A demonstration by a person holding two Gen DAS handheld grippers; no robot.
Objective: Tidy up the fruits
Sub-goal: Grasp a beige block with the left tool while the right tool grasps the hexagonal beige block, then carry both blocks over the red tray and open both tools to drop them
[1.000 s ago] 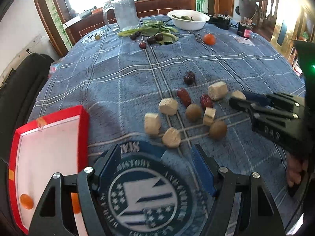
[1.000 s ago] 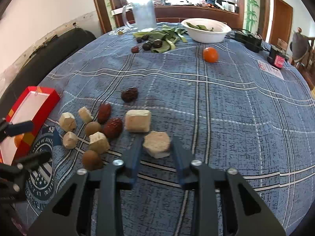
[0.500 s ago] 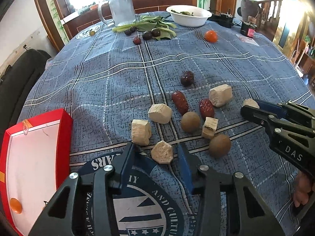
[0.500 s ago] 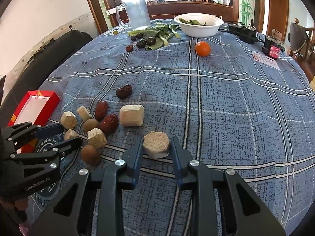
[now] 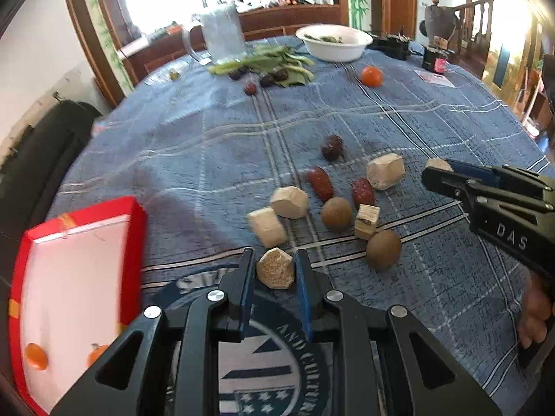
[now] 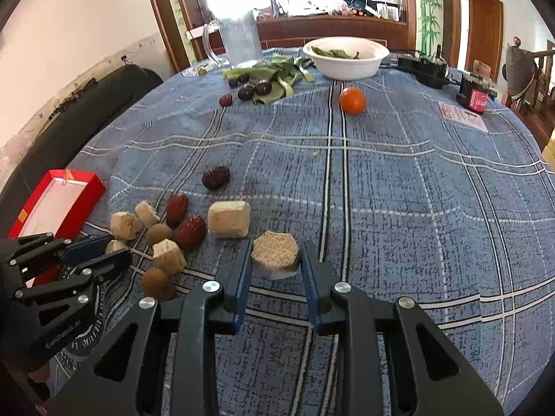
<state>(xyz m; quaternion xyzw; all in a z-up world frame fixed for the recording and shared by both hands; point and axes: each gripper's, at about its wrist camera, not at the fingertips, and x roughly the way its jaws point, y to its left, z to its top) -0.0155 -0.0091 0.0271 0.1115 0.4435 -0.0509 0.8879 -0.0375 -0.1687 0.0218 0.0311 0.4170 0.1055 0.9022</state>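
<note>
On the blue checked cloth lies a cluster of tan chunks, red dates (image 5: 321, 183) and brown round fruits (image 5: 336, 213). My left gripper (image 5: 274, 253) is closing its jaws, and the blue pads touch both sides of a tan hexagonal chunk (image 5: 275, 268) at the cluster's near edge. My right gripper (image 6: 276, 244) is shut on another hexagonal chunk (image 6: 275, 253) resting on the cloth to the cluster's right. A red tray (image 5: 135, 228) at the left holds two small orange fruits (image 5: 36, 360).
An orange fruit (image 6: 352, 100) lies alone farther back. Behind it stand a white bowl (image 6: 347, 59), a glass jug (image 6: 241, 40) and green leaves (image 6: 277, 76) with dark fruits. A black box (image 6: 473, 95) sits at the far right. A dark date (image 6: 215, 177) lies beyond the cluster.
My left gripper came forward from the round emblem onto the nearest tan chunk and its wide jaws closed around it. The right gripper kept its hold and place.
</note>
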